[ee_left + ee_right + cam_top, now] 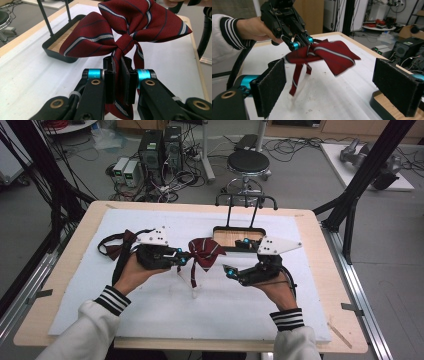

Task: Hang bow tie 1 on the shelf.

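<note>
White padding covers the wooden table (320, 285), with computer towers and a stool on the floor beyond it at the top of the frame. At frame centre, the left gripper (120, 72) is clenched on the tails just under the knot of a red striped bow tie (202, 251), lifting it off the padding. The right gripper (235, 256), jaws spread wide and released, sits just right of the bow, near a black tray (218, 230).
</note>
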Action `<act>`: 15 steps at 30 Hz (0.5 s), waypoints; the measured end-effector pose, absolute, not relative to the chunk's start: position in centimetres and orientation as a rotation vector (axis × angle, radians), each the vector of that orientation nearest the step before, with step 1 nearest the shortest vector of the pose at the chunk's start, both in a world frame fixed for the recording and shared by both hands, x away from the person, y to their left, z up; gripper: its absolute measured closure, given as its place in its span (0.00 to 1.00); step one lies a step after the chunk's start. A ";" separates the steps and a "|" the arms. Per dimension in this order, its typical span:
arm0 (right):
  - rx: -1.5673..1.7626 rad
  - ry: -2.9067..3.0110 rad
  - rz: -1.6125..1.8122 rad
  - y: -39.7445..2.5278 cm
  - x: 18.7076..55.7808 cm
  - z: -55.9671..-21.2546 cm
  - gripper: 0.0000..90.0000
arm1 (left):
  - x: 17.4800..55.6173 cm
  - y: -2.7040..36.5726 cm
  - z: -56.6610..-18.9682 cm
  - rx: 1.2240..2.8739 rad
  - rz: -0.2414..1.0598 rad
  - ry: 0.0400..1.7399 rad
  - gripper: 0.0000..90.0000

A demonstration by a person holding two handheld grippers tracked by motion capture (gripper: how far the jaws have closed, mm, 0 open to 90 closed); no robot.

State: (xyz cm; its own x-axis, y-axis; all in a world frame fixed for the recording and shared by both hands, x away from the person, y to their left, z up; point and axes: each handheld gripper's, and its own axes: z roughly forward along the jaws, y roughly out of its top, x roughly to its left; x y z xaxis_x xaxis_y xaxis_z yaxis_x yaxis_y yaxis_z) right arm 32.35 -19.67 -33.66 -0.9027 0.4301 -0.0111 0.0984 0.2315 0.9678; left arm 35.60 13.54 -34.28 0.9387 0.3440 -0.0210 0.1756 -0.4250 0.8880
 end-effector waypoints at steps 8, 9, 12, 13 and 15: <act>0.435 2.302 1.690 -18.2 33.4 -33.4 0.12 | 35.7 13.0 -34.4 1.989 0.154 0.358 0.92; 0.440 2.321 1.688 -17.9 33.5 -33.4 0.13 | 35.8 13.0 -34.4 1.981 0.147 0.356 0.92; 0.441 2.329 1.688 -17.7 33.6 -33.4 0.17 | 35.8 12.8 -34.4 1.985 0.154 0.354 0.92; 0.435 2.329 1.692 -17.6 33.7 -33.3 0.20 | 35.8 12.7 -34.4 1.983 0.151 0.353 0.92; 0.440 2.338 1.688 -17.4 33.8 -33.3 0.20 | 35.8 12.6 -34.4 1.989 0.157 0.345 0.92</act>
State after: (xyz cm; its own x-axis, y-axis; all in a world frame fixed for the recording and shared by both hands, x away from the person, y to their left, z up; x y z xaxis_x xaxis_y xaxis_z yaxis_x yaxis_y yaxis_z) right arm 33.83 -17.41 -33.26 -0.9300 0.3676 -0.0063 0.1096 0.2936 0.9496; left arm 35.78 12.64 -34.44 0.9497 0.3103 -0.0434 0.1709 -0.3969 0.9018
